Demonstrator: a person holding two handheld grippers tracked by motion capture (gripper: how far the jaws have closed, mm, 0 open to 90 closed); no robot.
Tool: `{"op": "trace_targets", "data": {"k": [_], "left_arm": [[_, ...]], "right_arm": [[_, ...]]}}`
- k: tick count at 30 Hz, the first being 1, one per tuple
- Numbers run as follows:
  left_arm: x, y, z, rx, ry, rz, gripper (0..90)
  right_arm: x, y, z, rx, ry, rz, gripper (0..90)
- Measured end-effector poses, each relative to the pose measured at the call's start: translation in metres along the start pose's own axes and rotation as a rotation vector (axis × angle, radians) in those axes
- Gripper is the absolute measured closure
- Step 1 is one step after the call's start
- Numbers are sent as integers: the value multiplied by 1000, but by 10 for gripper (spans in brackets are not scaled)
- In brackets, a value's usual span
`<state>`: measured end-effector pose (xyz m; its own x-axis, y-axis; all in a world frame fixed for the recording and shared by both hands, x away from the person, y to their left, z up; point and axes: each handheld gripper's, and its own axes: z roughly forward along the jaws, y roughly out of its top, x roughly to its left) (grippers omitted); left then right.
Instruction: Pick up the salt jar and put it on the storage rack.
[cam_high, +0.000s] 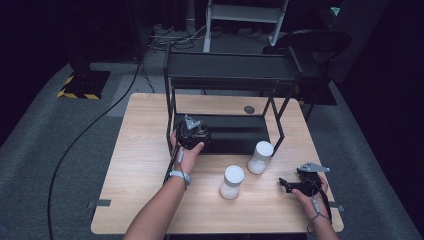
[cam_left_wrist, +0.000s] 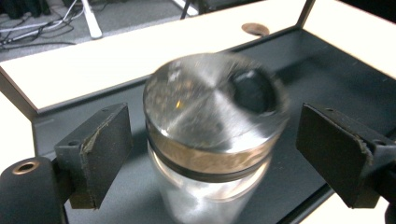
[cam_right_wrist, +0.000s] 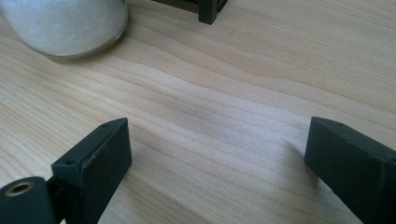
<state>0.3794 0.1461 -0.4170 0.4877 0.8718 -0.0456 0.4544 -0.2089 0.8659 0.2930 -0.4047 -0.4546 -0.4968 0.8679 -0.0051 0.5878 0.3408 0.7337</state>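
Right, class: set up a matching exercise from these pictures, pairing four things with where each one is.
Things:
1. left gripper
2. right gripper
3. metal-lidded jar
4. two white jars

Places:
A. standing on the black rack's bottom shelf
B. open, over bare wooden table
C. on the tabletop in front of the rack
D. open, jaws either side of a jar

Pairs: 1-D, 2-B, 3-A, 4-C
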Motion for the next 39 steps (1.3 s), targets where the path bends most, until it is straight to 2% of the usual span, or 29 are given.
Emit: {"op": "trace_targets", "data": {"k": [10, 17, 25, 29, 39], "left_arm": [[-5, 7, -32, -59, -13, 9, 104], [-9, 9, -55, -71, -16, 20, 104], [-11, 3, -81, -88, -25, 21, 104], [-13, -1, -94, -94, -23, 34, 104], [-15, -14, -117, -84, -28, 52, 104]], "right_arm": [[0, 0, 0, 1, 1, 0, 68], [0, 0, 0, 1, 1, -1, 66], [0, 0, 0, 1, 1, -1, 66], [0, 0, 0, 1, 1, -1, 66], [0, 0, 0, 2, 2, -1, 64]]}}
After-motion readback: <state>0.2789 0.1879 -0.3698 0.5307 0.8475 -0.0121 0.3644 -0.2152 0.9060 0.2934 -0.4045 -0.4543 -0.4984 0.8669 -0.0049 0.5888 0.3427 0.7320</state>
